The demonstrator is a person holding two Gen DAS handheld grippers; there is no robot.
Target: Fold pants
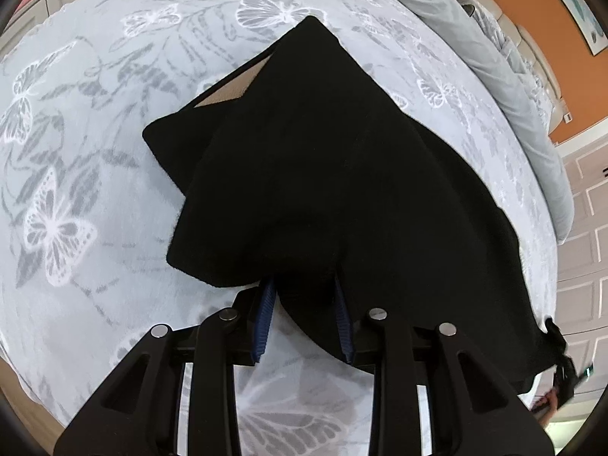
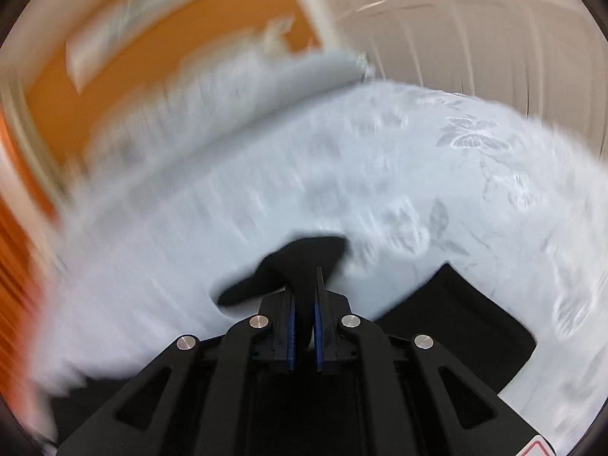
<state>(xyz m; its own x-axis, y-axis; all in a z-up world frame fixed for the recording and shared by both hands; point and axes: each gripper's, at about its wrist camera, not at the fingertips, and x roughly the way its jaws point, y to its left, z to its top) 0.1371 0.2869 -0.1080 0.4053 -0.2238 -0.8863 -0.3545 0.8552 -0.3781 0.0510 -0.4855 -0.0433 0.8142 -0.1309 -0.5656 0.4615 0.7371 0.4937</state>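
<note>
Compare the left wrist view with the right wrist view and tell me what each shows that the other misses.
Only the left wrist view shows the black pants spread wide on the bed, a tan inner patch near the far edge, and the right hand-held gripper at the cloth's far corner. Only the right wrist view, heavily blurred, shows that gripper's blue pads close together with cloth pinched between them. Both show the butterfly bedspread, the orange wall, and black cloth held by a gripper; the left hand-held gripper has cloth draped between wider-set fingers.
</note>
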